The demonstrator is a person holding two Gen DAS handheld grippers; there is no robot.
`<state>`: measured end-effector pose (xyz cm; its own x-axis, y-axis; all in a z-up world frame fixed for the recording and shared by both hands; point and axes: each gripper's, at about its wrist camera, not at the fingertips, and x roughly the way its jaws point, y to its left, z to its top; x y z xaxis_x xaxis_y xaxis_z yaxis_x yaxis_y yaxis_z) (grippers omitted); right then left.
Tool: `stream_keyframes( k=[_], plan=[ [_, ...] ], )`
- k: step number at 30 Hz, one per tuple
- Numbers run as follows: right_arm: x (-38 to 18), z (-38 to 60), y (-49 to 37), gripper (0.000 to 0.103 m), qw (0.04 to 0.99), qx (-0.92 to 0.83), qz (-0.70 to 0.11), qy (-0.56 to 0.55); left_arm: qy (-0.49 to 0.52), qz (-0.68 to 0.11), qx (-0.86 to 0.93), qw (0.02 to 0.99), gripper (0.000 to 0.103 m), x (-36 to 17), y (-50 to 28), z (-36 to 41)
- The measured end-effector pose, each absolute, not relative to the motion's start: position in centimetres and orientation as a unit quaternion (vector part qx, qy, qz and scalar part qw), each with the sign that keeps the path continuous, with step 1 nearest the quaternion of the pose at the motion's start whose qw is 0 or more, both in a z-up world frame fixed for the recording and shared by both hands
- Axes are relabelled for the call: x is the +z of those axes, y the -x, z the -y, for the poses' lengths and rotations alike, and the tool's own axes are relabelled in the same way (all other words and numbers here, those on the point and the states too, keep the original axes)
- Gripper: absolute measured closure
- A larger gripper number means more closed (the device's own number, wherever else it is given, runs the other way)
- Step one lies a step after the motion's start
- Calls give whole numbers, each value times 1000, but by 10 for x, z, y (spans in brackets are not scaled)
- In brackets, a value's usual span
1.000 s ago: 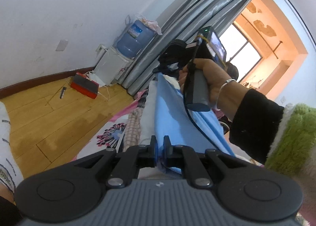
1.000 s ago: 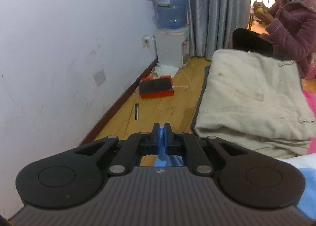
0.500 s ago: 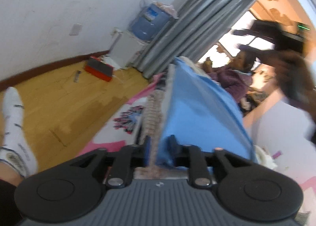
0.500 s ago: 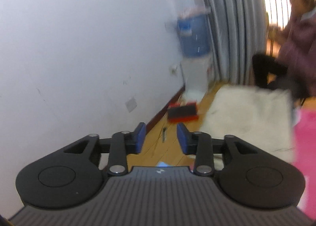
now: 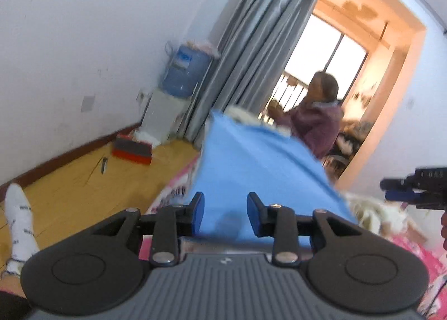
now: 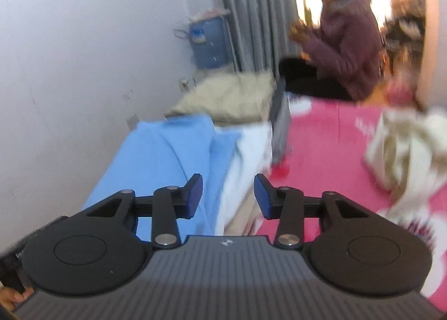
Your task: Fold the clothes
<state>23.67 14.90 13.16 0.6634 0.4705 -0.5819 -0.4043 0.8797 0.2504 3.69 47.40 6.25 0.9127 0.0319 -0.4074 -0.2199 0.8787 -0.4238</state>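
- The left tongs [image 5: 225, 214] point a little downward over the bed, and their jaws stand apart and are opening; the blue pads [image 5: 197, 212] press on nothing.
- The blue garment [image 5: 259, 177] lies folded flat on the bed, reaching from between the left jaws toward 12 o'clock. It shows in the gap between the jaws, but no pad touches it, so it is released.
- At 3 o'clock in the left wrist view the right tongs [image 5: 396, 188] show, well apart from the left ones, tips turned toward 9 o'clock, with part of a hand just under them.
- In their own view the right tongs [image 6: 227, 198] tilt down, and their jaws are closing but stand clearly apart and empty.
- From there the blue garment [image 6: 156, 160] is at 10 o'clock, beside a white cloth [image 6: 248, 149] at 12 o'clock, and a beige folded cloth [image 6: 232, 96] lies behind both.
- The pink bed sheet [image 6: 321, 149] spreads toward 2 o'clock, with a crumpled cream cloth [image 6: 405, 149] on it at 3 o'clock.
- A seated person in a purple jacket [image 6: 346, 46] is at 1 o'clock, near the grey curtain [image 5: 251, 49].
- A water dispenser [image 5: 178, 91] stands by the wall at 11 o'clock, and a foot in a white sock [image 5: 19, 222] rests on the wooden floor [image 5: 72, 188] at 9 o'clock.
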Motion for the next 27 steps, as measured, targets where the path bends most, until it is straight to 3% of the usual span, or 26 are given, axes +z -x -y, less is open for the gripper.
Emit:
stream_keyframes(
  k=[7,16,17,19,25,27],
  plan=[
    [101,-185,-316,64,877,257,-375,-159,266,-211,67,938,64,55,-47,-481],
    [94,-234,-357,65,876,268,-391,-92,260,-213,61,940,63,52,-43,-487],
    [91,-240,-359,70,876,263,-397,-78,261,-212,61,940,63,51,-42,-487],
    [88,-244,-361,100,876,257,-402,-74,263,-212,61,939,63,51,-42,-489],
    [92,-223,-359,102,894,225,-373,-109,272,-210,59,937,62,50,-43,-491],
    [90,-213,-360,98,898,205,-370,-120,271,-211,60,937,62,49,-43,-491]
  ],
)
